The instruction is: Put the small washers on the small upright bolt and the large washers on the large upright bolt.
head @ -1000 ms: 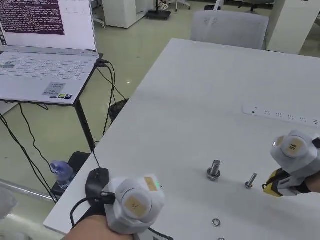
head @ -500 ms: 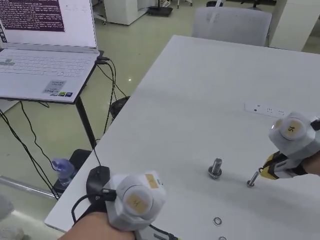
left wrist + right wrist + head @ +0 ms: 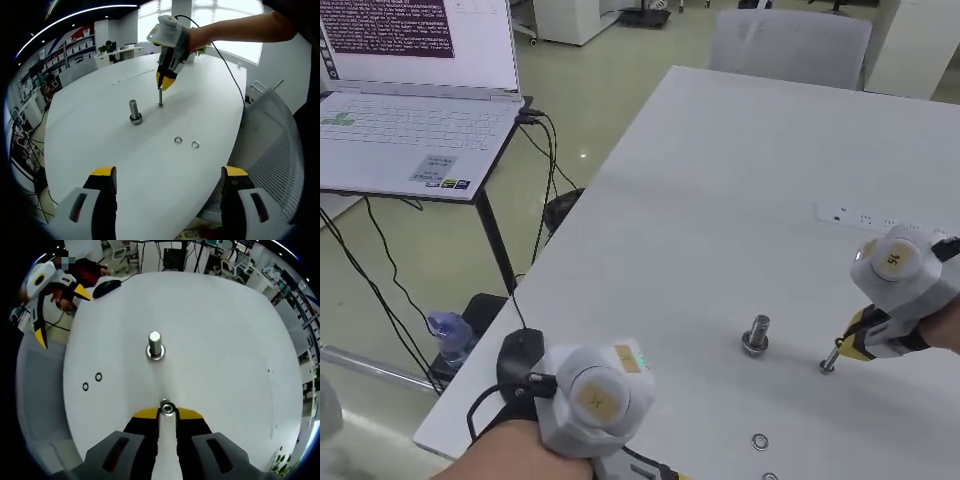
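Observation:
The large upright bolt point(image 3: 756, 335) stands mid-table, with the small upright bolt point(image 3: 830, 360) to its right. My right gripper point(image 3: 848, 350) is tipped down over the small bolt's top. In the right gripper view its jaws are nearly closed on a small metal ring, seemingly a small washer point(image 3: 167, 408), right at the small bolt's tip, and the large bolt point(image 3: 155, 345) stands beyond. Two loose washers point(image 3: 178, 140) point(image 3: 195, 144) lie flat nearer me. My left gripper point(image 3: 170, 200) is open and holds nothing, low at the table's near edge, well short of the bolts point(image 3: 134, 111).
A white power strip point(image 3: 865, 217) lies at the back right of the table point(image 3: 720, 180). A black mouse-like device point(image 3: 520, 355) with cables sits at the near left corner. A laptop point(image 3: 410, 110) stands on a side stand to the left, and a grey chair point(image 3: 790, 45) behind.
My right gripper has moved left from beside the small bolt until its tips are over the bolt's top. The left gripper has stayed put. The head camera shifted slightly.

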### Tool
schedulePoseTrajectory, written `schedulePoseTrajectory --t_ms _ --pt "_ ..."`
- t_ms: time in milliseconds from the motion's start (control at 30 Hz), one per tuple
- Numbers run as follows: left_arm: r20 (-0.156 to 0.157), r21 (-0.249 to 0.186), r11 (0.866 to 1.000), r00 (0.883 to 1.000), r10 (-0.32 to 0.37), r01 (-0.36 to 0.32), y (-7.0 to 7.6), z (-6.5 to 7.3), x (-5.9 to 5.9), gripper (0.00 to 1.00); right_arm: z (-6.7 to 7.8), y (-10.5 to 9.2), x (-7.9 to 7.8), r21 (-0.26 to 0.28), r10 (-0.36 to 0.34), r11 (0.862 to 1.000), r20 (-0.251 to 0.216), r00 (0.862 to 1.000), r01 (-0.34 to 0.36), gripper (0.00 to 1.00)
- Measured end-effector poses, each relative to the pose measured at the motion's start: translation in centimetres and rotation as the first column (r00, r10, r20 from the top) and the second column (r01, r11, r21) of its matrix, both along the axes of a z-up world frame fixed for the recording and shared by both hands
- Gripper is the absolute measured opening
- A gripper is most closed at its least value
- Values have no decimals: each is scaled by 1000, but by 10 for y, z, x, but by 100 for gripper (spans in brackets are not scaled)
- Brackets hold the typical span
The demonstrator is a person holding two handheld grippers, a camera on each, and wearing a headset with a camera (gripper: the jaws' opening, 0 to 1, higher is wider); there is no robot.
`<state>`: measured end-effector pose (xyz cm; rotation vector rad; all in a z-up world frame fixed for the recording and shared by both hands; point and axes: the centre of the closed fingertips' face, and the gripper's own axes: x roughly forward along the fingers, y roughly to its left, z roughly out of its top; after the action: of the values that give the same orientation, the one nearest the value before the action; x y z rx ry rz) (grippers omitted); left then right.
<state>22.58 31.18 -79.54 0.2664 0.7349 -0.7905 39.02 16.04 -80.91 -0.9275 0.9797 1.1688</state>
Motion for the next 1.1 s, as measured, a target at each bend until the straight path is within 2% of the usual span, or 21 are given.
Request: schedulePoseTrajectory --t_ms 533,1033,1100 --pt "-22 -9 1000 1000 5 -5 2 -3 -5 83 -17 0 1 -31 12 999 -17 1000 -13 13" --pt "-5 -9 1000 1000 -5 5 -1 0 0 83 -41 -2 -1 -60 24 998 -50 998 -27 13" --pt "-11 -9 1000 1000 -5 5 0 0 0 83 -43 -2 0 -62 26 998 -50 998 -29 13"
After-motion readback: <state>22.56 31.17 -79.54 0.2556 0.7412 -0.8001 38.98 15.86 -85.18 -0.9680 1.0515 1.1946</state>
